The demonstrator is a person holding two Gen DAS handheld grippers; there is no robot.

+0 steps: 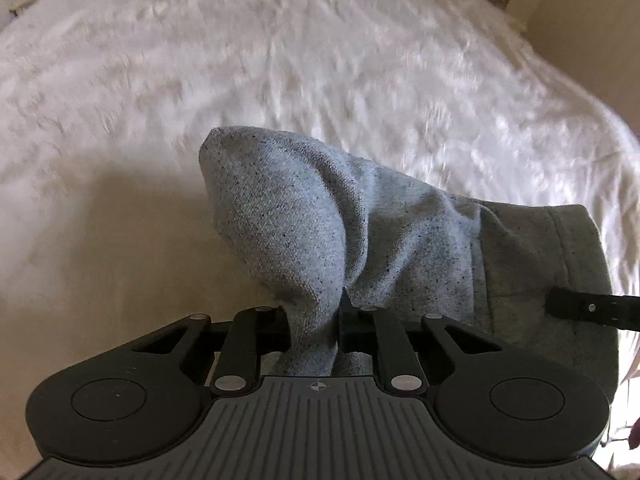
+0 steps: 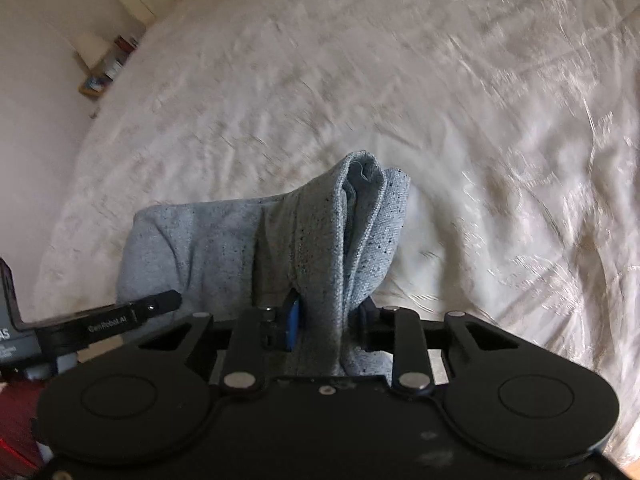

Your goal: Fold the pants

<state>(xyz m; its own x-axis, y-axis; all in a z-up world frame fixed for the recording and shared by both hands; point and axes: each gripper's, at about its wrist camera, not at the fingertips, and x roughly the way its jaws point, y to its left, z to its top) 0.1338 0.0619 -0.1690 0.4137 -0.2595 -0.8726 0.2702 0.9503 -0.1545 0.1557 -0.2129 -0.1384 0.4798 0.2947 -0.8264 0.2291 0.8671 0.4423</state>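
Left gripper [image 1: 314,320] clamped on a bunched fold of the grey pants [image 1: 320,216], fabric pinched between its narrow jaws. Right gripper [image 2: 332,320] likewise pinches a bunch of the pants. Pants hang raised above the white bedspread [image 1: 280,60].

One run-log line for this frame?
left gripper: shut on pants | right gripper: shut on pants | bed: beneath
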